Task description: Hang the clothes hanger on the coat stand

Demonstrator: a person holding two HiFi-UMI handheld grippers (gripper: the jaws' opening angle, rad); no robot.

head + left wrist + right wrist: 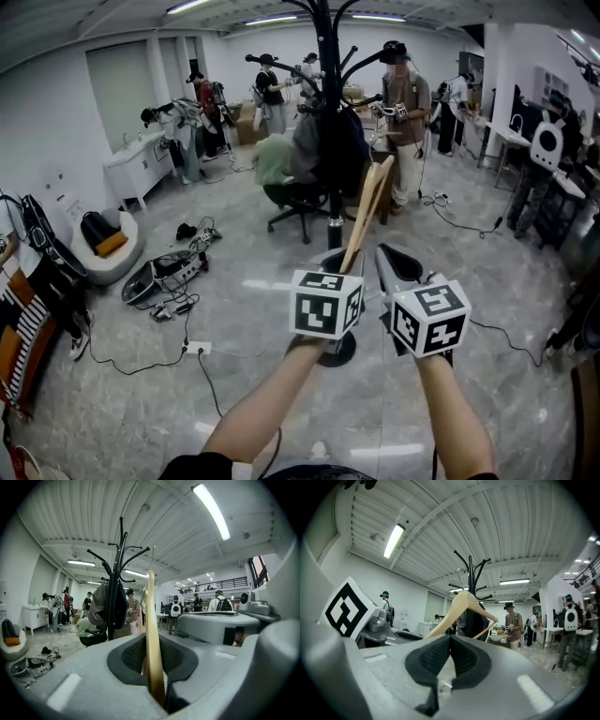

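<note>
While my left tongs (153,667) grip the upright hanger (151,616), right tongs (450,641) closed empty, coat stand (117,588) lies dead ahead.

**Tally of Things in View**

One clothes hanger (367,212). One coat stand (327,56). Two grippers: left hand-held gripper (345,267), right hand-held gripper (398,265). Two marker cubes (325,303), one per gripper. One office chair (295,199). One white armchair (111,248). One power strip (196,348).
</note>
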